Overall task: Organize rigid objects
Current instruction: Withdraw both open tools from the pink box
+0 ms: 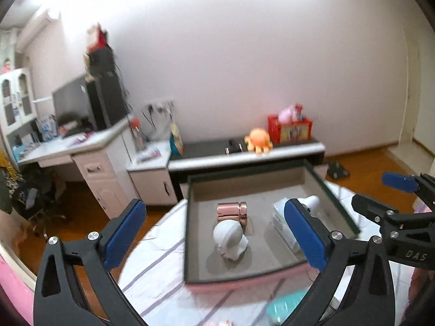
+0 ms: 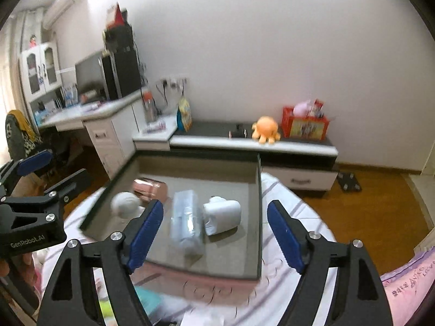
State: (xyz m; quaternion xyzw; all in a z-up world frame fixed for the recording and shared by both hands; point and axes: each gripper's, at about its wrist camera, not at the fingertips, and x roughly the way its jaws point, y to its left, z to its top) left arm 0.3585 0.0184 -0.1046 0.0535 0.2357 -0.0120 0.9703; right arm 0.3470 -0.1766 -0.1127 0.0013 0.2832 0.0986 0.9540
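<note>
Both sets of jaws stand wide, nothing between them: left gripper (image 1: 214, 233) and right gripper (image 2: 214, 233) hang over the near edge of the grey tray (image 2: 190, 167) on the round table (image 1: 157, 266). Inside the tray: white figurine (image 1: 229, 237) near the front, pink metallic cylinder (image 1: 232, 210) just behind it, wrapped clear box (image 2: 187, 222) and white bottle (image 2: 223, 216) side by side
</note>
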